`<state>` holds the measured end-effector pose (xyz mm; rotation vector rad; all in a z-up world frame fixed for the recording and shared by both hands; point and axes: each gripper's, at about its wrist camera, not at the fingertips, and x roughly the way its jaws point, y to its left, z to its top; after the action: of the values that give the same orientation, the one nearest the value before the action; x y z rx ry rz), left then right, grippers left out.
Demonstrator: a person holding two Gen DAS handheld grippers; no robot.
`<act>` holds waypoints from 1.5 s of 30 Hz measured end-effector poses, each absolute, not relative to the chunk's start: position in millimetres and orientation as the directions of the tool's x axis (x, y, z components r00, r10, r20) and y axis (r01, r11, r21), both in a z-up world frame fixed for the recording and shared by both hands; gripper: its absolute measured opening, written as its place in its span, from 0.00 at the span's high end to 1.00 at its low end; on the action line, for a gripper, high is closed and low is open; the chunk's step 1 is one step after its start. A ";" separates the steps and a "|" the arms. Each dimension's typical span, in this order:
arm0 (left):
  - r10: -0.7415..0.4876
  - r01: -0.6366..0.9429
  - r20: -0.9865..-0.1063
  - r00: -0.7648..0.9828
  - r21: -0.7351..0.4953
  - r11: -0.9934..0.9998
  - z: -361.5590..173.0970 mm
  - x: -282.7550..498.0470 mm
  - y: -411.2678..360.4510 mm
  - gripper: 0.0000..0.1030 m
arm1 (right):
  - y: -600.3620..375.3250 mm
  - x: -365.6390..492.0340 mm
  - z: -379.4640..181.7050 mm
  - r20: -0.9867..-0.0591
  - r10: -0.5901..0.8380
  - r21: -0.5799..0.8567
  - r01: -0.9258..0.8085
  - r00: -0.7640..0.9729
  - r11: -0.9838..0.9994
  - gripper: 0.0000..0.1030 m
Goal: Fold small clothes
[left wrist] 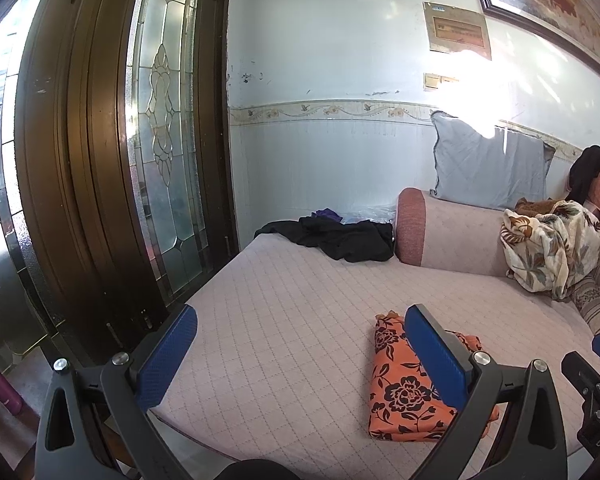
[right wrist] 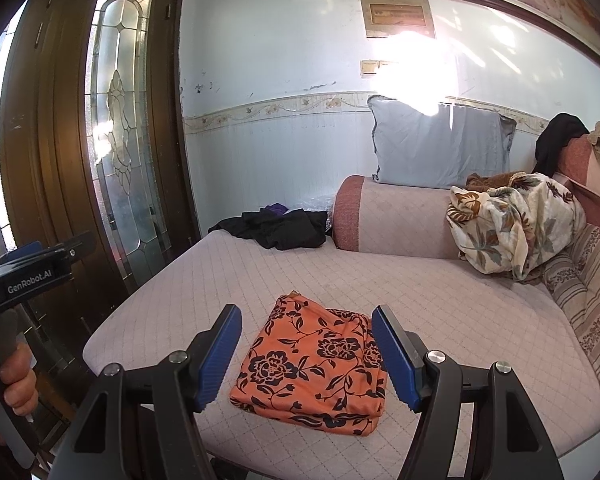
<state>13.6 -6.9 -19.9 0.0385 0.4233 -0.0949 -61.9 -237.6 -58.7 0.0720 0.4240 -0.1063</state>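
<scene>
Looking across the quilted pink sofa seat (right wrist: 460, 320), I am seeing it filling most of both views, with a dark wooden door (right wrist: 60, 140) and its leaded glass panel (right wrist: 118, 128) standing at the left. A grey-blue pillow (right wrist: 440, 144) is leaning against the pale wall above the bolster (right wrist: 396, 220), and a crumpled leaf-print blanket (right wrist: 516, 224) is lying against the bolster's right end. Dark clothes (right wrist: 276, 228) are lying in a heap at the far edge of the seat, left of the bolster.

I am watching the folded orange floral garment (right wrist: 312, 368) lying flat on the seat, near its front edge. My right hand-held gripper (right wrist: 306, 364) is hovering over it with its blue pads spread wide, one on each side of the garment in the view and neither pressing on the cloth. My left hand-held gripper (left wrist: 300, 354) is also standing spread, pinching nothing, with the garment (left wrist: 404, 396) partly behind its right pad. A hand (right wrist: 18, 380) is gripping the left tool's handle at the edge of the right view.
</scene>
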 end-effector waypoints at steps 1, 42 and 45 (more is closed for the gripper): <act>-0.084 0.099 -0.411 0.908 0.015 0.995 -20.0 13.4 -6.0 0.00 | -236.5 -61.9 -58.4 -0.413 -0.089 0.044 0.117 0.906 0.992 0.31; -0.138 0.158 -0.455 0.879 0.004 0.987 -38.0 38.9 -8.6 0.00 | -233.9 -37.7 -70.1 -0.451 -0.117 0.044 0.153 0.885 0.987 0.31; -0.143 0.163 -0.462 0.875 0.002 0.987 -40.9 43.6 -9.9 0.00 | -233.3 -33.2 -69.5 -0.450 -0.117 0.037 0.150 0.885 0.988 0.31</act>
<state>43.6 -9.9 -40.9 0.0417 0.4795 -0.1596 -33.2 -233.3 -69.5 0.0718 0.4632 -0.1391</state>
